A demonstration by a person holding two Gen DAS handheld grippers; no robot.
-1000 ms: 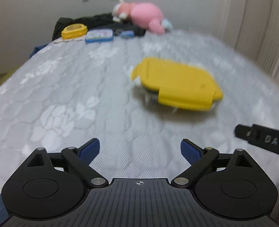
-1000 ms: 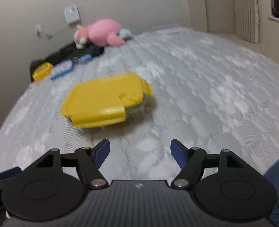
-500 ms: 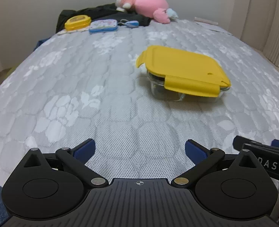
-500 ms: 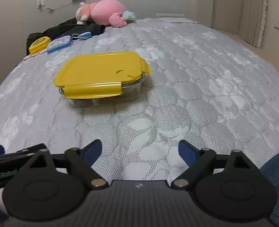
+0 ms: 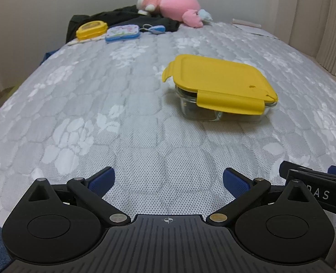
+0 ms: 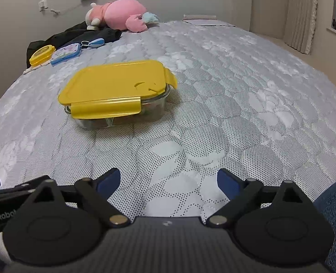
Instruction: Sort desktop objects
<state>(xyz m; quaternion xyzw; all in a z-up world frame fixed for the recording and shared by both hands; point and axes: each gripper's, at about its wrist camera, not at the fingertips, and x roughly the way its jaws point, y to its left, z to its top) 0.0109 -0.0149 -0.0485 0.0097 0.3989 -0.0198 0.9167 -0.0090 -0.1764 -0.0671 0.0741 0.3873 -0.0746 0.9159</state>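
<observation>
Black hand-held gripper [image 5: 168, 179], blue pads [image 5: 102, 178]

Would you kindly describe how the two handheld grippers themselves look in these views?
Both match: the left gripper and right gripper have a ribbed dark grey body, black linkage arms on round black discs with silver pivot pins, and blue-padded fingers. White lettering marks each one's side. Blue fabric shows at the frame edges.

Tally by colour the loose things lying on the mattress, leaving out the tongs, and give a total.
Yellow: 2 – lidded glass container, small yellow case
Blue: 2 – blue-rimmed case, small blue item
Pink: 1 – plush toy
Black: 1 – dark clothing
Total: 6
</observation>
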